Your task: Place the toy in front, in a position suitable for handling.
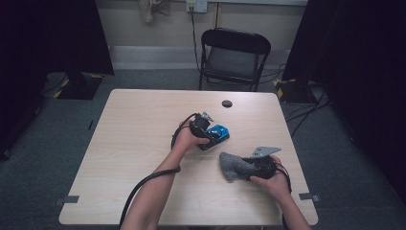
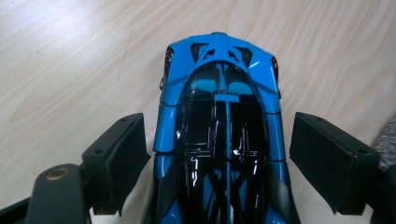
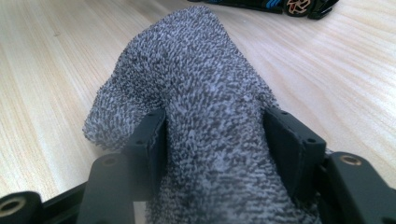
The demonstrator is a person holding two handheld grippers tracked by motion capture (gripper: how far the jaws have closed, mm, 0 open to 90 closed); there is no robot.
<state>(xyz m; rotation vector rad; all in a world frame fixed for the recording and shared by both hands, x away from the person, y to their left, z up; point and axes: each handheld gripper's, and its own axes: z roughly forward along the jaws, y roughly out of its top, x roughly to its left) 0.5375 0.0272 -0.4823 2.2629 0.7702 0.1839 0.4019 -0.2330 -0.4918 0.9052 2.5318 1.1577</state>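
A blue and black toy car point(image 2: 224, 116) lies on the wooden table point(image 1: 139, 143), right of its centre point(image 1: 219, 132). My left gripper point(image 2: 218, 125) stands open around the car, one pad point(image 2: 119, 154) on each side with a narrow gap to the bodywork; in the high view it sits over the car's near end point(image 1: 214, 137). A grey towelling cloth point(image 3: 196, 74) is bunched up between the jaws of my right gripper point(image 3: 212, 126), which is shut on it. The cloth point(image 1: 233, 166) rests on the table in front of the car, with the right gripper point(image 1: 248, 167) at its right.
A small dark round cap point(image 1: 227, 103) is set in the table near its far edge. A black folding chair point(image 1: 233, 57) stands behind the table. Cables trail on the floor at the right. The car's wheel point(image 3: 296, 5) shows beyond the cloth.
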